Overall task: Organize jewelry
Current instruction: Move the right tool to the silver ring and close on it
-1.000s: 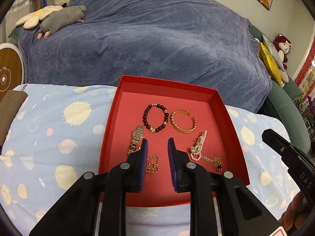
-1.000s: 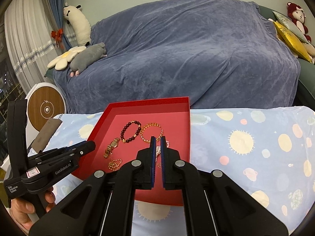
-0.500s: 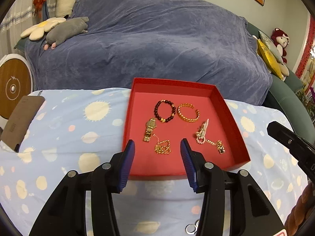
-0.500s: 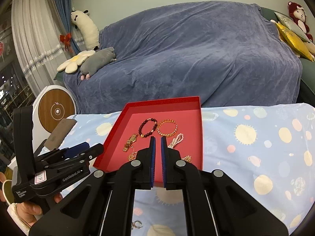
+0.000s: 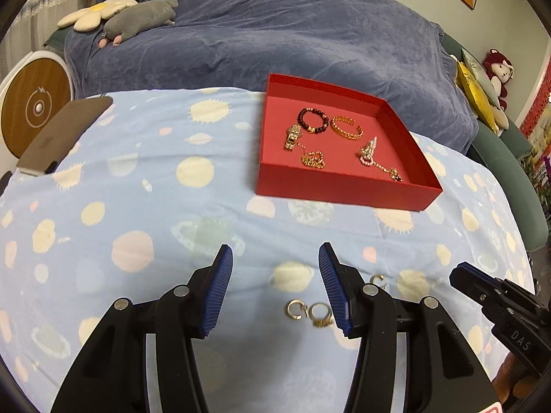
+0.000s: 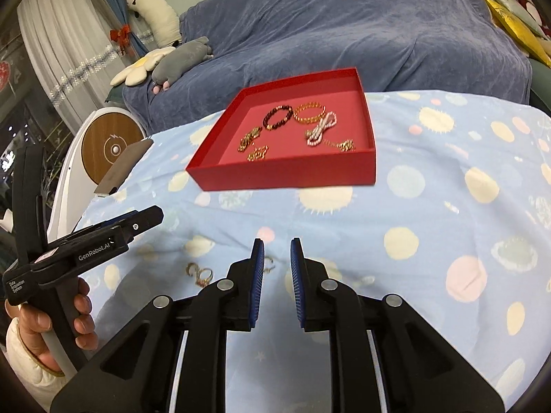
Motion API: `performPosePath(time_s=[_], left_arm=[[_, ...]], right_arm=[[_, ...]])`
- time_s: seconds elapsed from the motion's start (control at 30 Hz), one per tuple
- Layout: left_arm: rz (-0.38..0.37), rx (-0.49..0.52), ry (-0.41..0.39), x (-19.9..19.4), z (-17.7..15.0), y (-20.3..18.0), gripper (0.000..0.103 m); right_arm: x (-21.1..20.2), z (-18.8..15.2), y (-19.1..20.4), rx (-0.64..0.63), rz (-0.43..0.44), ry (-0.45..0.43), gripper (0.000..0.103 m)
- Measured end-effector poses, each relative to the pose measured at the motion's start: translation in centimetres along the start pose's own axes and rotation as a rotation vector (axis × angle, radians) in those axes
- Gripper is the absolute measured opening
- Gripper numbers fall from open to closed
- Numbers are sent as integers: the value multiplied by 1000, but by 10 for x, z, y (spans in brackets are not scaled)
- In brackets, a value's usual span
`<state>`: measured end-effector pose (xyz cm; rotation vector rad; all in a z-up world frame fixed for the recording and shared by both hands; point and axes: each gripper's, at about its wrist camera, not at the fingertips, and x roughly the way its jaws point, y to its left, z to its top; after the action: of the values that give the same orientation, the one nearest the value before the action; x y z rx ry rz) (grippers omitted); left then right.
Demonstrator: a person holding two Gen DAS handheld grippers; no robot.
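Observation:
A red tray (image 5: 344, 192) on the planet-print cloth holds a dark bead bracelet (image 5: 311, 120), a gold bangle (image 5: 346, 127), a gold watch band (image 5: 292, 137), a gold chain (image 5: 312, 160) and a pearl piece (image 5: 368, 149). Three small gold rings (image 5: 294, 309) lie loose on the cloth near me. My left gripper (image 5: 275, 251) hovers above them, its jaws opening, pads touching nothing. My right gripper (image 6: 277, 242) is just right of the rings (image 6: 205, 275), its jaws opening a little with nothing between them. The tray (image 6: 286, 172) sits beyond both.
A sofa under a blue cover (image 5: 292, 34) runs behind the table, with plush toys (image 5: 137, 20) on it. A round wood-faced device (image 5: 34, 110) and a flat brown object (image 5: 62, 134) are at the left edge. A hand (image 6: 79, 313) holds the left gripper's handle.
Both grippers have pulled back from over the tray toward the near side of the cloth. Their jaws have widened, the left far more. The loose rings have come into view.

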<state>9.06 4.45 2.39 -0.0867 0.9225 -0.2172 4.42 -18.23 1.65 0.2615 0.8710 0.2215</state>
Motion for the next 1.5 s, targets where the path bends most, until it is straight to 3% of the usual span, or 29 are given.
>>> performPosePath(time_s=[0.2, 0.33, 0.77, 0.9, 1.13, 1.27, 1.37, 1.43, 1.5], left_arm=[[-3, -2, 33, 1, -28, 2, 50], [-7, 17, 41, 3, -30, 1, 50], [-12, 5, 80, 10, -37, 18, 50], [-19, 8, 80, 7, -39, 18, 58], [-36, 33, 89, 6, -44, 9, 58], [-33, 34, 93, 8, -46, 7, 62], [-35, 36, 95, 9, -46, 6, 62], [-37, 37, 98, 9, -47, 6, 62], [-41, 43, 101, 10, -48, 3, 62]], right_arm=[[22, -23, 8, -61, -7, 71, 16], [33, -27, 16, -81, -1, 91, 16], [63, -23, 33, -132, -6, 117, 16], [67, -22, 34, -133, -15, 117, 16], [73, -20, 38, -150, -23, 114, 17], [74, -18, 40, -154, -30, 97, 30], [77, -18, 40, -161, -30, 99, 31], [76, -18, 40, -167, -36, 95, 30], [77, -18, 41, -176, -41, 96, 20]])
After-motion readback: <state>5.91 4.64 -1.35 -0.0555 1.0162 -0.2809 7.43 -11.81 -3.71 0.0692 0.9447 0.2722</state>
